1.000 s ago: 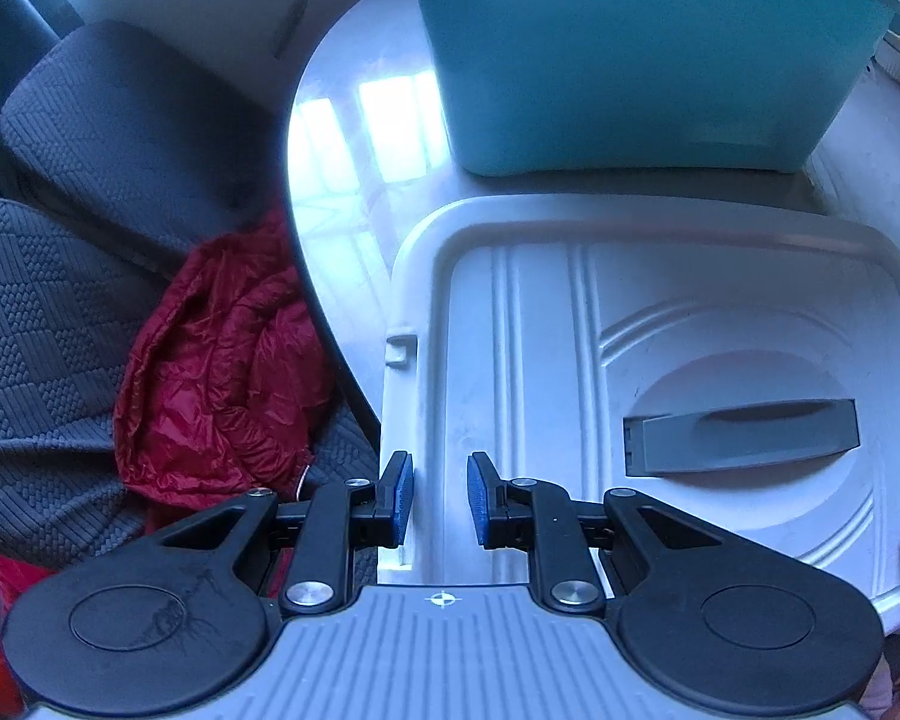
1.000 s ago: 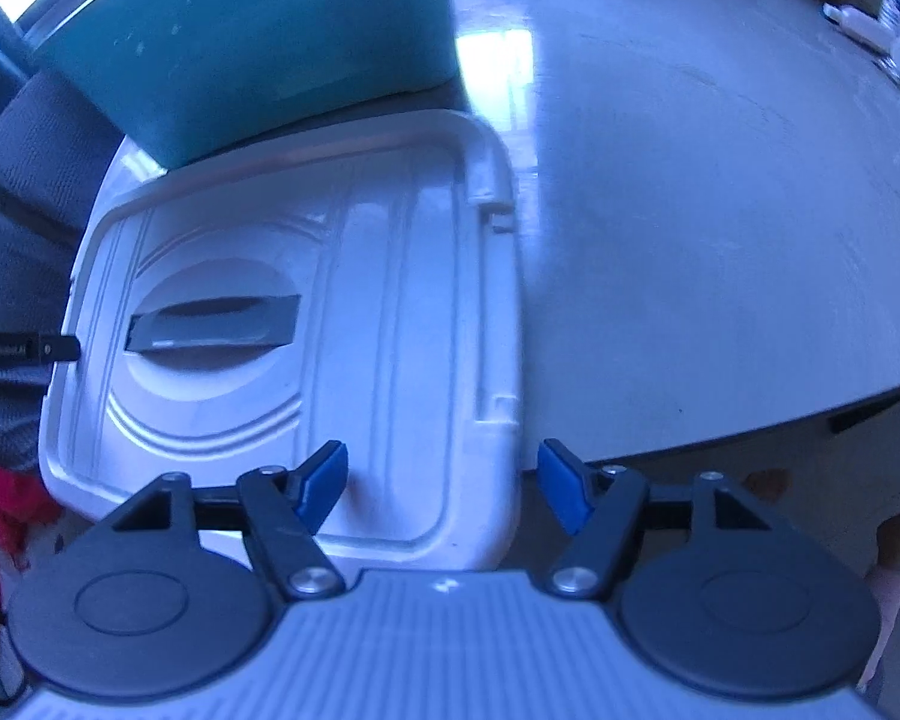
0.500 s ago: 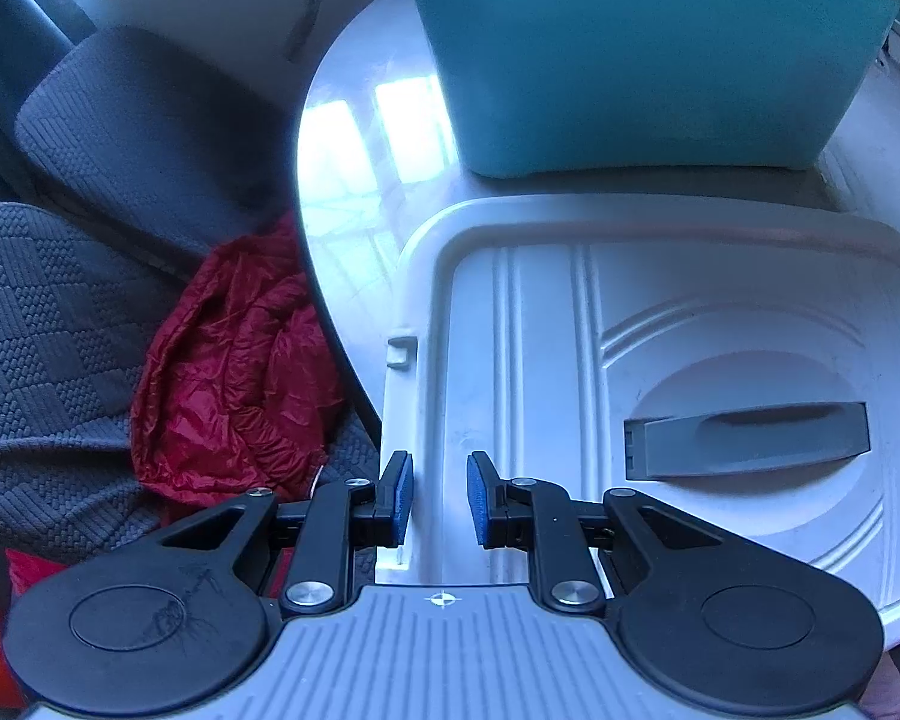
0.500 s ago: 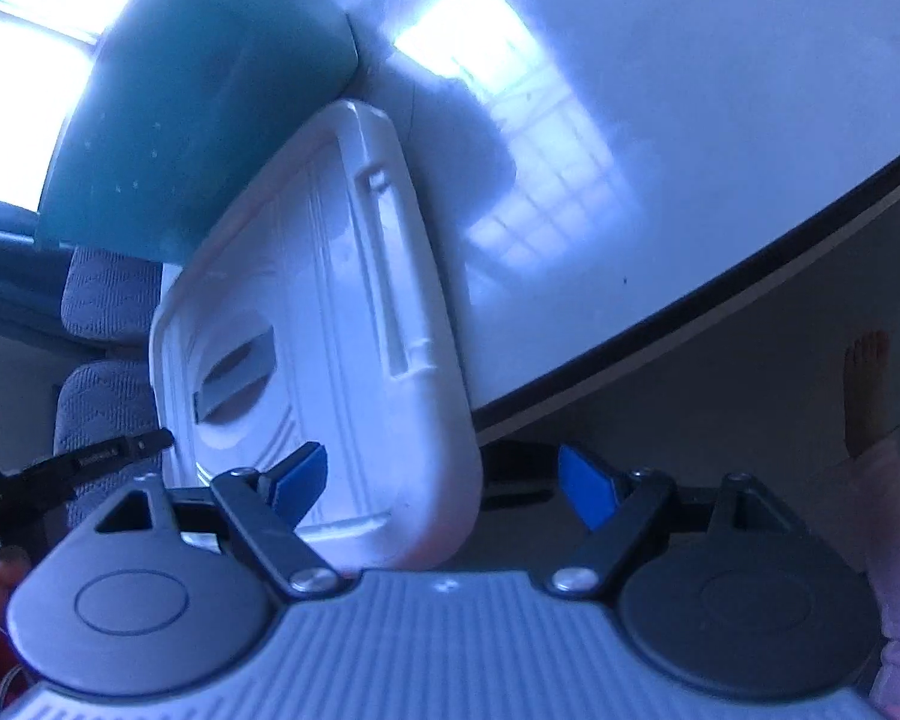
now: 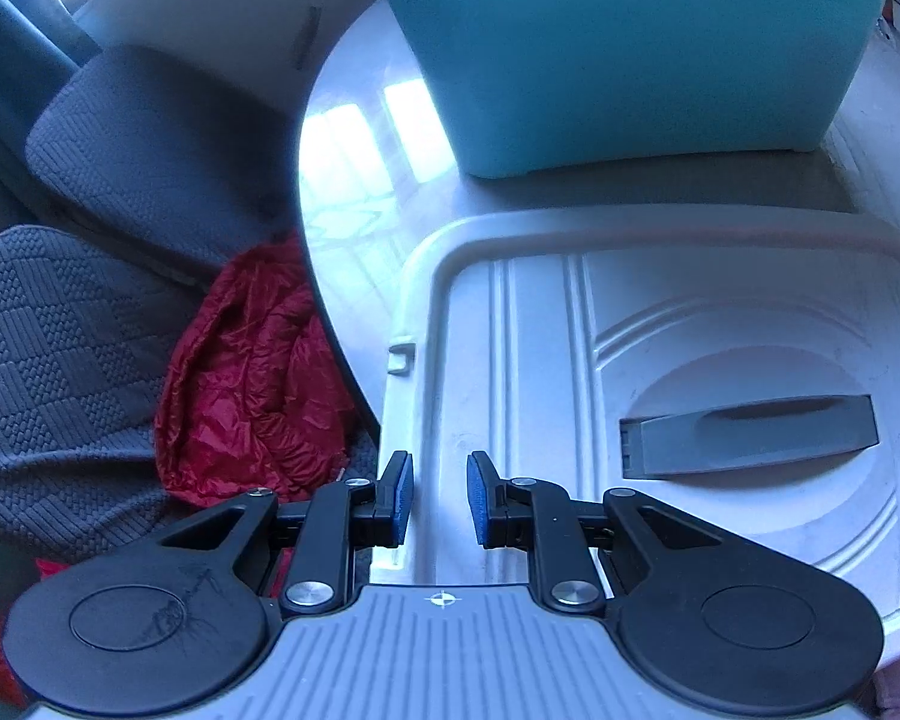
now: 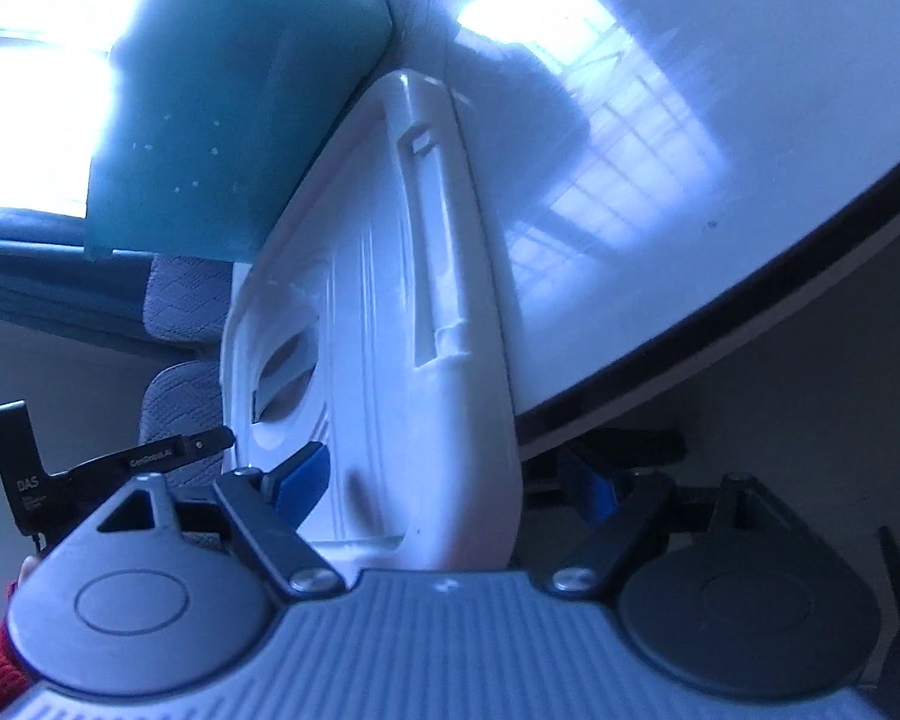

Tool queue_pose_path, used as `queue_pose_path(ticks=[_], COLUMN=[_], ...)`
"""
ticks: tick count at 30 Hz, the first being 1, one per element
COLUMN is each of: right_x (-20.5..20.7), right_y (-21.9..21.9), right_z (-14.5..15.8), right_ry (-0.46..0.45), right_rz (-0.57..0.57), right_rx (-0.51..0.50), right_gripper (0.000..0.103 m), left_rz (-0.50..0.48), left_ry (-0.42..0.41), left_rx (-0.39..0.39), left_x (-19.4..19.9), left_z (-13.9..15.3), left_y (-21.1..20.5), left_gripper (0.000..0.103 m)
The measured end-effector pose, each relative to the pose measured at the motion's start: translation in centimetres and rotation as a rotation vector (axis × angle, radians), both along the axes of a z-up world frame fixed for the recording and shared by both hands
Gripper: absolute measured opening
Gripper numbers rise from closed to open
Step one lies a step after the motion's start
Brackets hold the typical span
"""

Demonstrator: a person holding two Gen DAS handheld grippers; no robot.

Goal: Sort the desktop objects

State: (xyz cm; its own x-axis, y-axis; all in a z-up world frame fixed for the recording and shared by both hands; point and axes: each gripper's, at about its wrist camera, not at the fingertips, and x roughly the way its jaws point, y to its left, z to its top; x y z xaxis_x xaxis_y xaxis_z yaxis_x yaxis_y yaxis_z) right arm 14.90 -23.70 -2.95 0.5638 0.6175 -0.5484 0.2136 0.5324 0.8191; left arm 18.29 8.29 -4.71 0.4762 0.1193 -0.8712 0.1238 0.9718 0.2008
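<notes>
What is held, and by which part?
The left hand-held gripper clamps the white lid by its rim; the right hand-held gripper, jaws closing, straddles another edge.

Home dining area, glossy round table, upholstered chairs, red jacket

lid: on the table, straddled by the left gripper (at its edge)
bin: beyond the lid

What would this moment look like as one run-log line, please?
left gripper: shut on white plastic lid rim | right gripper: closing, astride lid edge, no grip | teal plastic bin: behind lid
</notes>
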Motion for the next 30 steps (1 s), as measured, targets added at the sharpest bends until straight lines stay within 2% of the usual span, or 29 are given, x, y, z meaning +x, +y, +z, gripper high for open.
queue_pose_path(ticks=[1,3,5,8,10,15,18,25,30], right_x=[0.3,0.6,0.7,0.8,0.7,0.2,0.1,0.7,0.6], right_y=[0.1,0.2,-0.2,-0.4,-0.5,-0.6,-0.7,-0.7,-0.4], right_z=[-0.1,-0.5,-1.1,-1.1,-0.8,0.3,1.4,3.6,4.3], right_ry=[-0.004,-0.019,-0.002,0.008,0.016,-0.008,-0.042,-0.068,-0.087], right_rz=[0.009,0.023,0.036,0.068,0.077,0.067,0.08,0.112,0.128], right_rx=[0.016,0.073,0.146,0.191,0.21,0.317,0.33,0.305,0.324], right_gripper=[0.078,0.055,0.047,0.039,0.036,0.017,0.011,0.011,0.011], left_rz=[0.004,0.0,-0.001,-0.011,-0.001,0.025,0.038,0.086,0.105], left_ry=[0.002,0.009,0.01,0.003,-0.007,-0.026,-0.039,-0.027,-0.021], left_rx=[-0.003,-0.011,-0.002,0.013,0.002,-0.027,-0.042,-0.101,-0.137], left_x=[0.1,0.2,0.1,-0.1,-0.1,-0.1,-0.2,-0.5,-1.0], left_z=[0.0,0.0,-0.1,-0.2,0.0,0.4,0.5,0.5,0.3], left_y=[0.0,-0.1,-0.3,-0.5,-0.3,0.2,0.5,1.9,3.0], left_gripper=[0.022,0.021,0.021,0.021,0.021,0.021,0.021,0.023,0.019])
